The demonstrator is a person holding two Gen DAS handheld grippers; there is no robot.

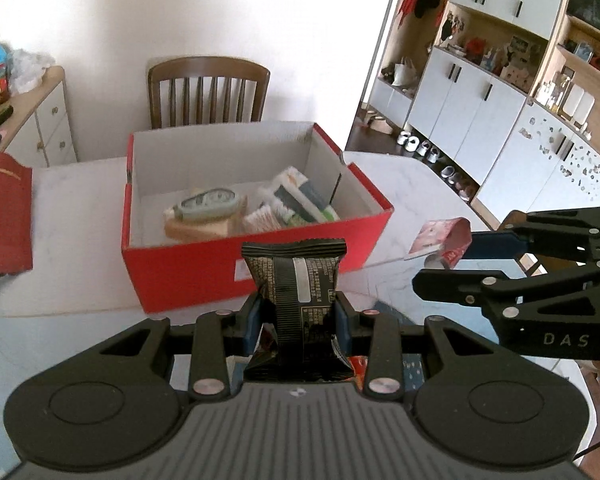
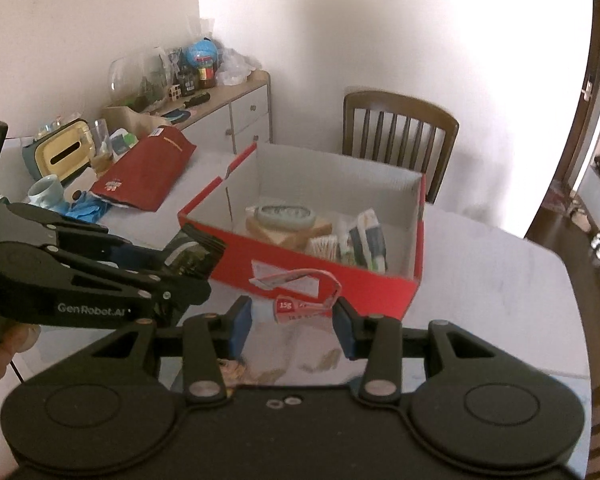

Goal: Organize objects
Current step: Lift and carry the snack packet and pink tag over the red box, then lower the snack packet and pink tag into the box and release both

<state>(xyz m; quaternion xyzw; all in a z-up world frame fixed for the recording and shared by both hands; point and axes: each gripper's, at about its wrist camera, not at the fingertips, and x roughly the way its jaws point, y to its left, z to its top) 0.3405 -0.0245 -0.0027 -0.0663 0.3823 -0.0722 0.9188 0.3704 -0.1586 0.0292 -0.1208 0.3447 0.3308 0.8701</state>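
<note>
- The left gripper (image 1: 298,318), nearest the lens, had its jaws closed on a black snack packet (image 1: 296,276), held upright just in front of the red box (image 1: 256,268).
- The right gripper (image 2: 292,322) had its jaws parted wide, with a crumpled pink sachet (image 2: 304,298) between them; whether a pad touched it could not be told.
- The red box stood open on the white counter (image 1: 412,184), with several small packets (image 1: 288,200) lying inside.
- A wooden chair (image 1: 208,92) stood behind the box.
</note>
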